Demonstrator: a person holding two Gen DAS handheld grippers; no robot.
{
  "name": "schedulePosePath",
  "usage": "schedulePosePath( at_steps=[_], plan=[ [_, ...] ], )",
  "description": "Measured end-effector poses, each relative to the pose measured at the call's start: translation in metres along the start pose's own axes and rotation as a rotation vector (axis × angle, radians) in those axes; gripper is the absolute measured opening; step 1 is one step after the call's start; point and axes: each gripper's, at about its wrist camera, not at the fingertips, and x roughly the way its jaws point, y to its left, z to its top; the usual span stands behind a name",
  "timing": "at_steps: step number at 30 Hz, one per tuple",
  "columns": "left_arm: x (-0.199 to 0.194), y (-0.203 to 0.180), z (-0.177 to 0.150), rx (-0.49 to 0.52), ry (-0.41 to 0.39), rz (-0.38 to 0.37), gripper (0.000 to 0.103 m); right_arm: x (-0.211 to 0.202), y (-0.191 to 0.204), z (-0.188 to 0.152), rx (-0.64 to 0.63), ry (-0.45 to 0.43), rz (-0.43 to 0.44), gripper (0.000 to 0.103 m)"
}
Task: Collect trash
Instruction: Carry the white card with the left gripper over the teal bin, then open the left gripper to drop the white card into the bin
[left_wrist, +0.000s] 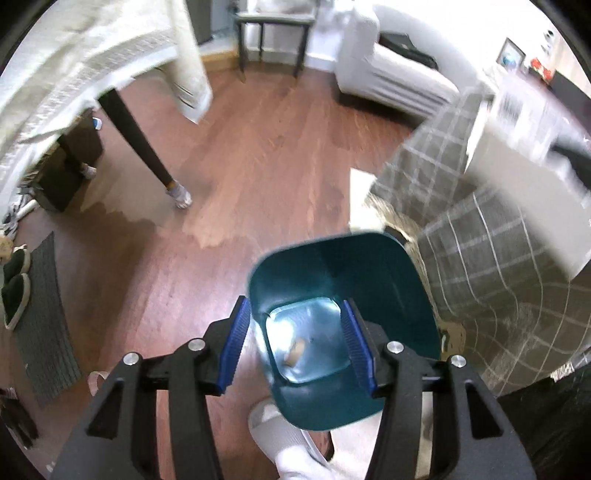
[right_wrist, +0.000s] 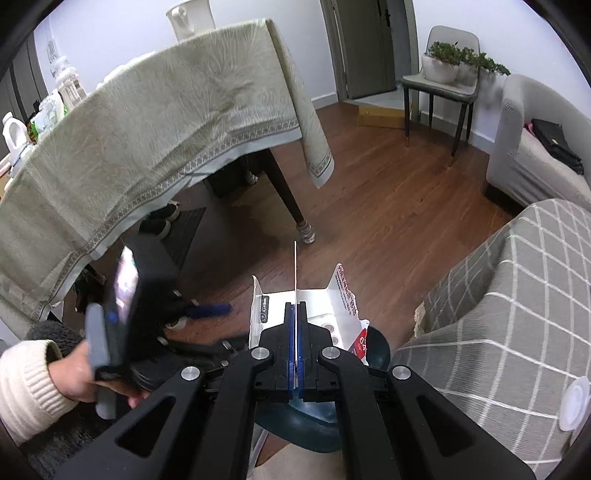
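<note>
Wood floor (left_wrist: 258, 147); teal bin (left_wrist: 388, 280) holds scrap (left_wrist: 295, 350)

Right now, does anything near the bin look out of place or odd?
Nothing is spilled. The right gripper pinches a flattened white carton above the teal bin, not yet inside. One tan scrap lies at the bottom.

Glossy plastic bin (left_wrist: 369, 266) – polished wood floor (left_wrist: 266, 147)
</note>
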Motion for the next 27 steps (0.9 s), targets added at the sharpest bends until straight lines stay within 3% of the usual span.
schedulePosePath(
  at_steps=[7, 11, 17, 26, 27],
  plan=[
    [-0.040, 0.022, 0.013, -0.063, -0.106, 0.004, 0.049, 0.035, 0.005, -0.004, 0.023, 0.079, 0.001, 0.001],
    [-0.065, 0.022, 0.024, -0.056, -0.155, 0.016, 0.035, 0.060, 0.007, -0.016, 0.022, 0.146, -0.009, 0.001],
    [-0.107, 0.016, 0.042, -0.059, -0.260, -0.017, 0.034, 0.098, 0.003, -0.041, 0.019, 0.247, -0.024, 0.001],
    [-0.141, -0.004, 0.057, -0.039, -0.311, -0.071, 0.034, 0.137, -0.016, -0.070, 0.038, 0.347, -0.052, 0.002],
    [-0.142, -0.006, 0.058, -0.038, -0.316, -0.078, 0.034, 0.138, -0.017, -0.071, 0.040, 0.346, -0.051, 0.010]
  ],
)
